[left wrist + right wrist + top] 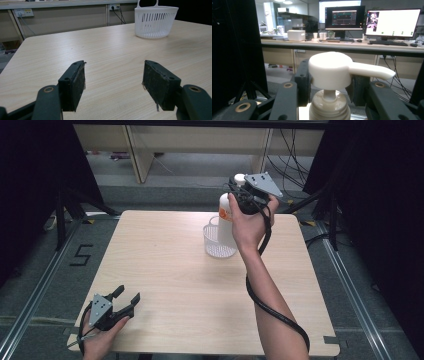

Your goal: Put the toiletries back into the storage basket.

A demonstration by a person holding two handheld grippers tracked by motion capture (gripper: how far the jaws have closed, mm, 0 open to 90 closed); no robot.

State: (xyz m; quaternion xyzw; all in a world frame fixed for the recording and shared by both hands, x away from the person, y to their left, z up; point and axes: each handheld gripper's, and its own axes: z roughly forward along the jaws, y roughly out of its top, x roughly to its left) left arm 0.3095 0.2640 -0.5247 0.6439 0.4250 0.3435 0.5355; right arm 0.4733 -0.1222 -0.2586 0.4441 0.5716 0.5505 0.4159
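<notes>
While the pump bottle point(225, 215) hangs in the air above the far side of the table point(170, 285), we see the right gripper point(245, 195) clamped around its neck, just under the white pump head point(329, 68). In the right gripper view the jaws press in on either side of the neck, the nozzle point(372, 70) pointing off to the right, with monitors point(392, 22) on a desk well beyond. From the high view the bottle body is white with an orange patch, held upright over a small white basket point(218, 241), and we cannot tell whether its base touches the basket. In the left gripper view that basket point(155, 22) stands on the wood, far ahead and to the right. Over at the near left corner we have the left gripper point(126, 299) resting low by the table edge in the person's hand point(100, 340), its jaws spread wide with nothing between the pads point(78, 83)
</notes>
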